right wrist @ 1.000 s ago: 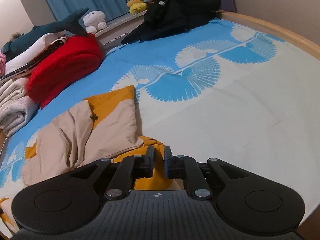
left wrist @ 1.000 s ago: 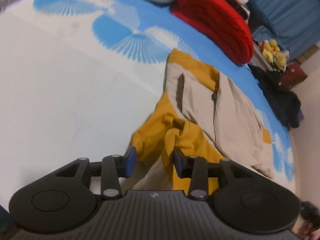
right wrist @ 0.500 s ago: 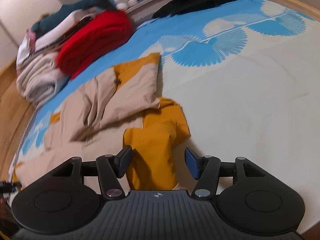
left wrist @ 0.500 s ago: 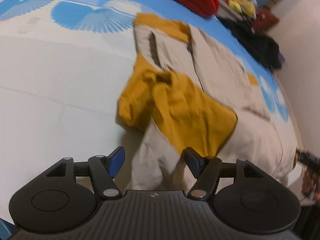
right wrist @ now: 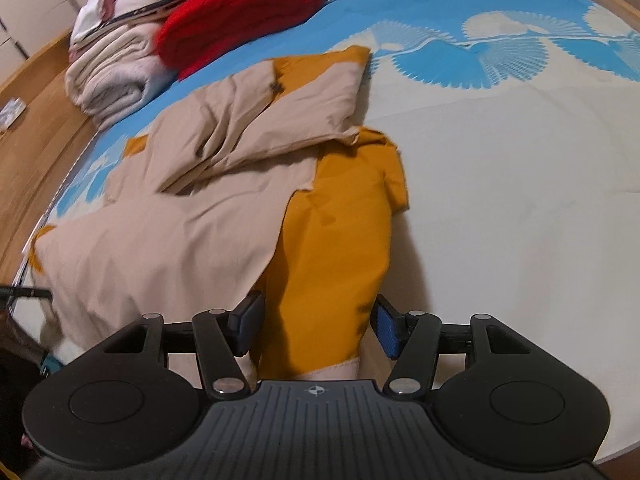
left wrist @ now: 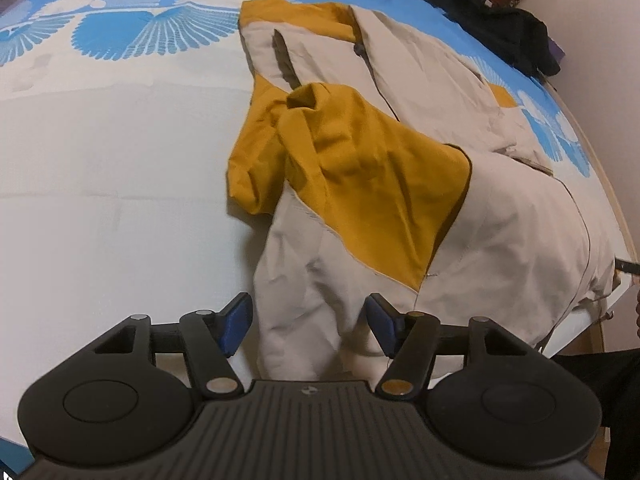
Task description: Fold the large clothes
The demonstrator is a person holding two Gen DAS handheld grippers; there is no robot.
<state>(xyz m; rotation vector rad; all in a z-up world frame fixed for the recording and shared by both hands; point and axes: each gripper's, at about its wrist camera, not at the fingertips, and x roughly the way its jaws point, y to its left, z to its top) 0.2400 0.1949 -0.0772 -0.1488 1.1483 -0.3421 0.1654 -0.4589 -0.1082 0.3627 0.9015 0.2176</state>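
Note:
A large beige and mustard-yellow jacket [left wrist: 400, 168] lies crumpled on the bed; it also shows in the right wrist view [right wrist: 200, 200]. A mustard sleeve [right wrist: 340, 240] is folded over its near side. My left gripper [left wrist: 308, 322] is open and empty, its jaws either side of a beige part of the jacket just above the bed. My right gripper [right wrist: 318, 330] is open and empty, its jaws either side of the mustard sleeve's end.
The bed cover [left wrist: 100, 180] is white with blue fan prints. A red folded blanket [right wrist: 240, 20] and a pile of pale folded laundry [right wrist: 112, 68] lie at the far side. Black clothing [left wrist: 500, 28] lies at the bed's far corner. Wooden floor [right wrist: 36, 120] is at the left.
Both grippers opened, let go of the mustard sleeve and drew back from the jacket. The sleeve now lies folded on the jacket.

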